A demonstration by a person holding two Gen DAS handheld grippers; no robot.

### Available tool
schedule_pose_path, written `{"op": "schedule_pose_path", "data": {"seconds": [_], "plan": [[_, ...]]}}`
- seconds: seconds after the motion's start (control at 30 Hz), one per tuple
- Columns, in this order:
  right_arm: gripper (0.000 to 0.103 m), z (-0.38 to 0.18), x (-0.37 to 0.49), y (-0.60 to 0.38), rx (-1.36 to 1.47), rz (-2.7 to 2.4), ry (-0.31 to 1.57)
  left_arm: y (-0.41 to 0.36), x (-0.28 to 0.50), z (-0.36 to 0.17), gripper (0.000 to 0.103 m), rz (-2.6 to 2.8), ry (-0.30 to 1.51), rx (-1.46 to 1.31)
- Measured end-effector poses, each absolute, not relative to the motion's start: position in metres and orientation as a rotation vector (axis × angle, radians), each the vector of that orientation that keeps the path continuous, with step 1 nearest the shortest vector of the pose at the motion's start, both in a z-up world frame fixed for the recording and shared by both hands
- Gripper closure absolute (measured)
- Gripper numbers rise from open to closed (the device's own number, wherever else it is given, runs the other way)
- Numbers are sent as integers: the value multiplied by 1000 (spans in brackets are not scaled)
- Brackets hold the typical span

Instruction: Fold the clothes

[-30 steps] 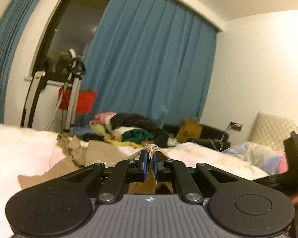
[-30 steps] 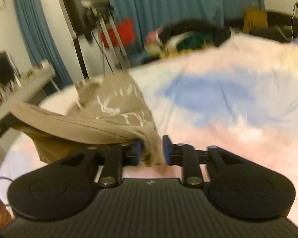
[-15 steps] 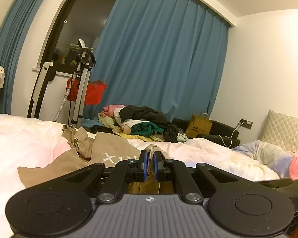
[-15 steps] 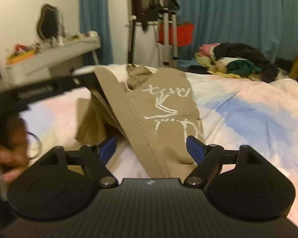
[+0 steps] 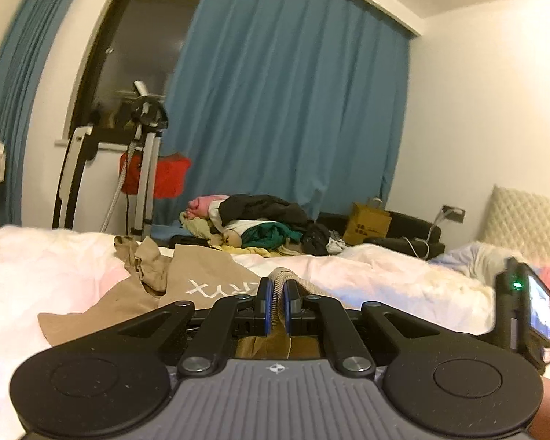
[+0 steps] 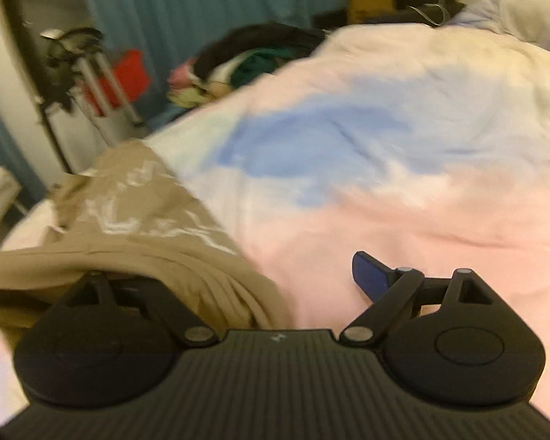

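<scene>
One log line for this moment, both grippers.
left gripper: shut on tan shirt | right gripper: open | bed: shirt partly spread

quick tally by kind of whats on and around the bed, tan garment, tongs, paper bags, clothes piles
tan garment: 1
tongs: 2, left tongs and right tongs
brown paper bag: 1
clothes pile: 1
total: 5
</scene>
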State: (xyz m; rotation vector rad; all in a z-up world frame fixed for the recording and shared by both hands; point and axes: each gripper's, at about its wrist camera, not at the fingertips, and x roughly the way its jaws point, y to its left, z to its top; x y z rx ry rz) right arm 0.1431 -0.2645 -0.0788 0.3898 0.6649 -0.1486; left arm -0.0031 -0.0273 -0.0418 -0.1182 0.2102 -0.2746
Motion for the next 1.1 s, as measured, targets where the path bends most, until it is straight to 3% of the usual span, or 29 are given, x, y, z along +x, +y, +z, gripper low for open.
{"op": "schedule_pose_path", "data": {"seconds": [0.27,0.4,0.6,0.67,0.97,1.03,1.1], "plan": [[15,-70,136,-270,360,-218,577,-40,12,-61,94,-210,370,-36],[15,-67,133,-273,373,-217,562,-43,26,-73,86,-189,437,-34],[15,-69,136,-279,421,-209,583,-53,42,-89,63,-173,504,11],[15,-69,135,-277,427,-204,579,-58,48,-96,63,-160,521,34],[15,-82,142,-267,275,-164,631,-29,63,-92,59,78,443,-39],[15,-93,147,-265,212,-167,688,-18,61,-84,48,99,415,-80],[15,-101,147,-261,172,-180,714,-10,58,-76,46,118,385,-111]]}}
